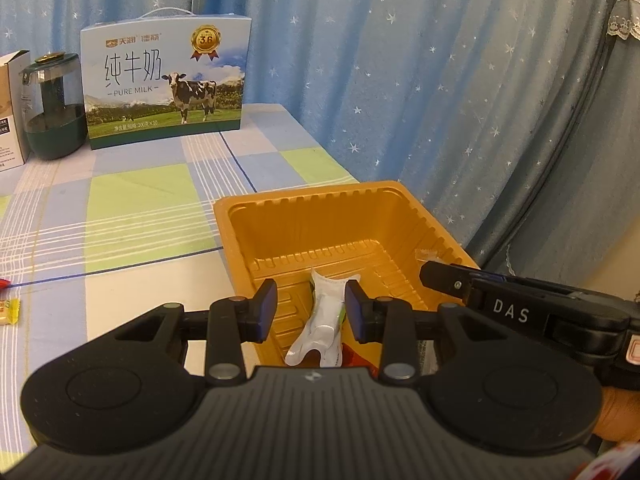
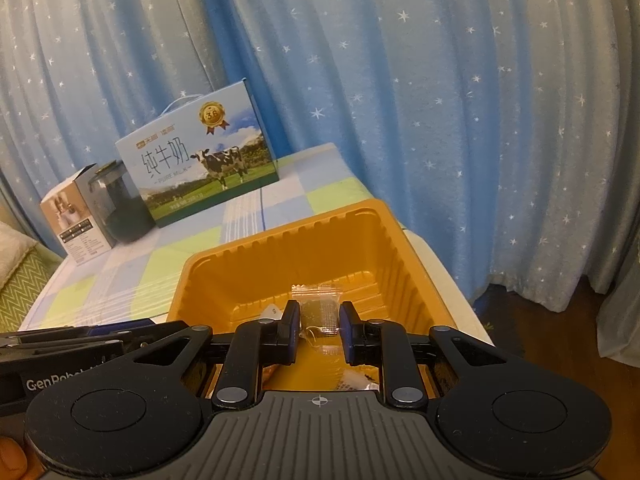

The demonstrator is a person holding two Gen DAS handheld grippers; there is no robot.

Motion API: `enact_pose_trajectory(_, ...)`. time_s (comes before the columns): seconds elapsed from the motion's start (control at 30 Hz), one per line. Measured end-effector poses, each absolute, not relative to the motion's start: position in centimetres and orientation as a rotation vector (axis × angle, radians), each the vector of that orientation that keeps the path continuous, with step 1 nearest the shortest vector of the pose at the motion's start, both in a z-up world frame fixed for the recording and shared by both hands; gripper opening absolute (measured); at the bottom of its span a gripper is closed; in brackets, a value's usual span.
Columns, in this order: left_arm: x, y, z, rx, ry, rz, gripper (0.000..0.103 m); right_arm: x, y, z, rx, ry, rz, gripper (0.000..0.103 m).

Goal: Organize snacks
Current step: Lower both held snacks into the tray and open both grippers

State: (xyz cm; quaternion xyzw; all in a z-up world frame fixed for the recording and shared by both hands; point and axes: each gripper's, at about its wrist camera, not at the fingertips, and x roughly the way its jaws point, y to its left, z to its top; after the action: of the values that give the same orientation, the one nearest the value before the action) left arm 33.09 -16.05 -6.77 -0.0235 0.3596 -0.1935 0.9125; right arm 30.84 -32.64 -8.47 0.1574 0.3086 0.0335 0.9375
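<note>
left wrist view: the left gripper hangs over the near end of the orange tray, fingers parted with a white sachet lying in the gap, one pad close to its edge; contact cannot be confirmed, so it reads as open, not gripping. the sachet lies in the tray, looks light, soft and crinkled, likely slick film; judged best taken across its narrow middle. its lower end and a red wrapper beside it are cut off by the gripper body. a small yellow candy lies on the checked tablecloth, well apart from the tray. the milk carton stands at the far edge.

right wrist view: the right gripper is over the same tray, fingers apart around a clear packet with dark contents. whether the pads touch it cannot be told. thin, light, probably crushable. contents are too blurred to identify.
</note>
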Motion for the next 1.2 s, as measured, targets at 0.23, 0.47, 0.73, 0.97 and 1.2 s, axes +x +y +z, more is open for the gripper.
enact_pose_trajectory(0.23,32.9,-15.5,-7.0,-0.048,0.749,-0.388,0.034,30.9,-33.5,-8.2,0.39,0.587,0.067,0.053)
enact_pose_trajectory(0.47,32.6,-15.1,-7.2,-0.047,0.758,-0.381,0.034,30.7,-33.9,-8.2,0.399,0.592,0.04,0.052)
enact_pose_trajectory(0.73,32.2,-15.0,-6.9,-0.04,0.761,-0.384,0.035,30.2,-33.4,-7.9,0.375,0.587,0.022,0.053)
enact_pose_trajectory(0.97,30.8,-14.5,-6.0,-0.043,0.759,-0.371,0.042,28.5,-32.4,-7.3,0.326,0.569,0.008,0.061)
enact_pose_trajectory(1.2,28.1,-13.9,-4.9,-0.044,0.749,-0.366,0.056,25.3,-31.7,-6.5,0.282,0.536,-0.016,0.065)
